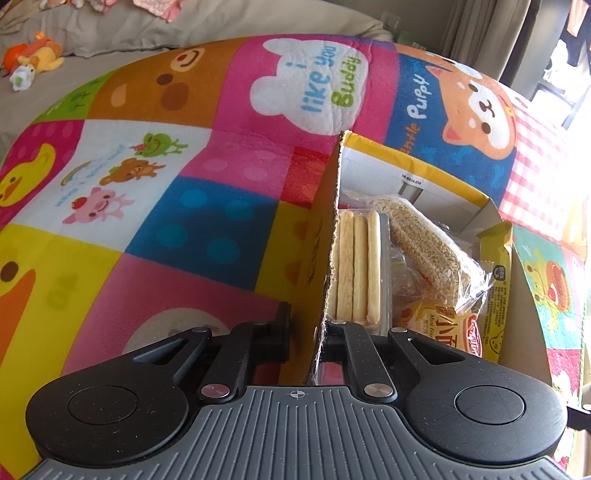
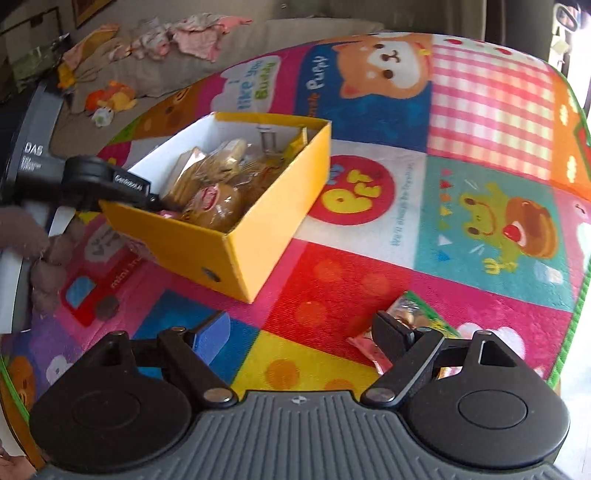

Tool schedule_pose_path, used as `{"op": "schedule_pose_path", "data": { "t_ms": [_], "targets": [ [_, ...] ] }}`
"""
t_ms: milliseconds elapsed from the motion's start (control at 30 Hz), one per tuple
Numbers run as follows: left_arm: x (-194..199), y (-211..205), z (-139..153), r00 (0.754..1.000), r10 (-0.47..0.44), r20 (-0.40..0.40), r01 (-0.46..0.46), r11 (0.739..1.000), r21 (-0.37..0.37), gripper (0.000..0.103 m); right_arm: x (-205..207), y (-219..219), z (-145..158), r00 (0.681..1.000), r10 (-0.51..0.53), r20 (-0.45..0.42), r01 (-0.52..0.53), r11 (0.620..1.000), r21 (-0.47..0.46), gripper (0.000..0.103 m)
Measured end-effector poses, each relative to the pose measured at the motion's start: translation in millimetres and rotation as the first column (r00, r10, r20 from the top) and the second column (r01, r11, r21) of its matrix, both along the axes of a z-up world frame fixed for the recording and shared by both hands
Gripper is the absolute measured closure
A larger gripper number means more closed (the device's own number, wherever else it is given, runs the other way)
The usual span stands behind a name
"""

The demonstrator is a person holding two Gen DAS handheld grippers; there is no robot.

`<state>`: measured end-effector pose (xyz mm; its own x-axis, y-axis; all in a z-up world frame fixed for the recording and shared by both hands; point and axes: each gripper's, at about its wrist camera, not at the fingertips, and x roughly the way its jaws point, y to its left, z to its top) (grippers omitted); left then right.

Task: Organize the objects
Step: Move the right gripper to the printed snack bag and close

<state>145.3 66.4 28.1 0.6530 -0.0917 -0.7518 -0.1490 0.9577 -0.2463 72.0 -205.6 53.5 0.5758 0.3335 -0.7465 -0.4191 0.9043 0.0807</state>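
A yellow cardboard box (image 2: 225, 236) full of wrapped snacks stands on the colourful play mat (image 2: 480, 110). My left gripper (image 1: 314, 325) is shut on the box's near wall (image 1: 325, 236), one finger outside and one inside; it also shows in the right wrist view (image 2: 147, 197). Inside lie a pack of biscuit sticks (image 1: 356, 266), a sesame bar (image 1: 424, 247) and other packets. My right gripper (image 2: 295, 332) is open above the mat. A loose snack packet (image 2: 410, 317) lies on the mat by its right finger, partly hidden.
A beige sofa cushion (image 1: 184, 26) with plush toys (image 1: 33, 55) and clothes (image 2: 192, 33) lies beyond the mat. A brown plush (image 2: 44, 266) sits at the mat's left edge in the right wrist view.
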Motion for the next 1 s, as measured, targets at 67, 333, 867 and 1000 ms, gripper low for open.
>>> {"op": "schedule_pose_path", "data": {
  "t_ms": [67, 333, 867, 1000],
  "targets": [
    [2.4, -0.3, -0.8, 1.0, -0.004, -0.005, 0.004, 1.0, -0.002, 0.092, 3.6, 10.9, -1.8, 1.0, 0.004, 0.0, -0.004, 1.0, 0.017, 0.035],
    [19.8, -10.1, -1.6, 0.999, -0.039, 0.001, 0.039, 0.999, -0.006, 0.09, 36.4, 14.9, -5.1, 0.998, -0.069, 0.006, 0.069, 0.997, 0.021, 0.042],
    [20.3, -11.4, -3.2, 0.998, -0.065, 0.015, 0.065, 0.998, -0.023, 0.09, 14.4, -77.4, -2.2, 0.925, -0.378, 0.024, 0.378, 0.926, 0.012, 0.017],
    [19.5, -12.1, -3.1, 0.998, -0.063, 0.014, 0.064, 0.998, -0.022, 0.09, 20.7, -65.4, -21.6, 0.926, -0.374, -0.05, 0.376, 0.926, 0.044, 0.017]
  ]
}}
